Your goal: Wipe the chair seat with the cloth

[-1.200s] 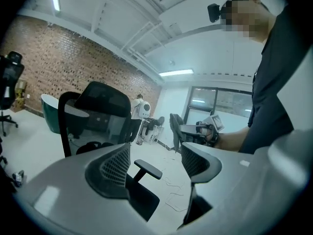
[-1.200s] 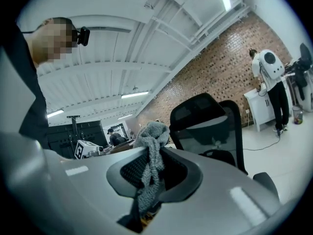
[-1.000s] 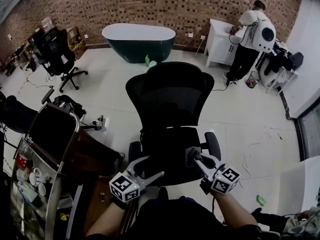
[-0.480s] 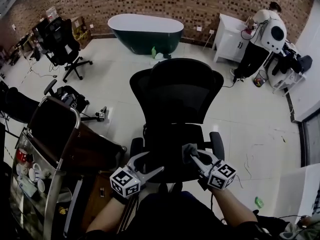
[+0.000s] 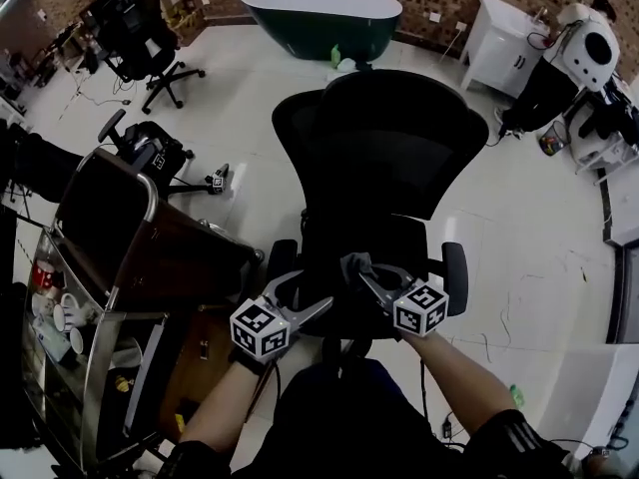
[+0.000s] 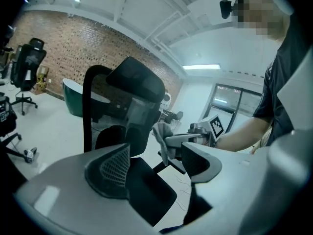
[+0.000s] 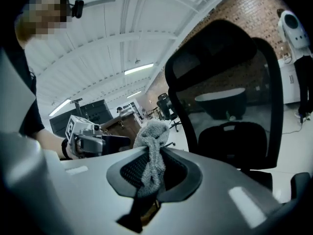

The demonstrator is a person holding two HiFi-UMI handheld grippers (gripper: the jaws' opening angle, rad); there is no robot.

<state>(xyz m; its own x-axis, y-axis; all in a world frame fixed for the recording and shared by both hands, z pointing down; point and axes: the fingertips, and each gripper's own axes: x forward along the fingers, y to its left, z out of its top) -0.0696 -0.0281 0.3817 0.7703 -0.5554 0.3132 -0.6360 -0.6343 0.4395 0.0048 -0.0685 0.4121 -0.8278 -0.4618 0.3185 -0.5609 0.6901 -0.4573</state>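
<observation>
In the head view, a black office chair [image 5: 384, 138] fills the middle of the frame, its seat [image 5: 394, 257] just below the mesh backrest. The left gripper [image 5: 305, 292] sits at lower centre-left over the seat's near edge, jaws spread wide and empty. The right gripper [image 5: 361, 272] sits just right of it, jaws closed on a grey cloth [image 5: 354, 264] above the front of the seat. Whether the cloth touches the seat cannot be told here. A metal cart [image 5: 95, 367] with cups stands at the left edge, a dark green bathtub [image 5: 315, 13] lies at the top, and a person [image 5: 584, 53] stands in the upper right corner.

In the left gripper view, the left gripper's [image 6: 156, 165] jaws stand wide apart with nothing held. Between them show the chair seat [image 6: 146, 192] and, right of centre, the cloth [image 6: 162, 133] hanging from the other gripper's closed jaws. The backrest [image 6: 134, 89] rises in the upper middle.

In the right gripper view, the right gripper's [image 7: 150, 173] jaws pinch the cloth [image 7: 151, 136], which bunches above them at centre. The chair [image 7: 230, 92] stands at the right and the left gripper [image 7: 93, 141] shows at middle left.
</observation>
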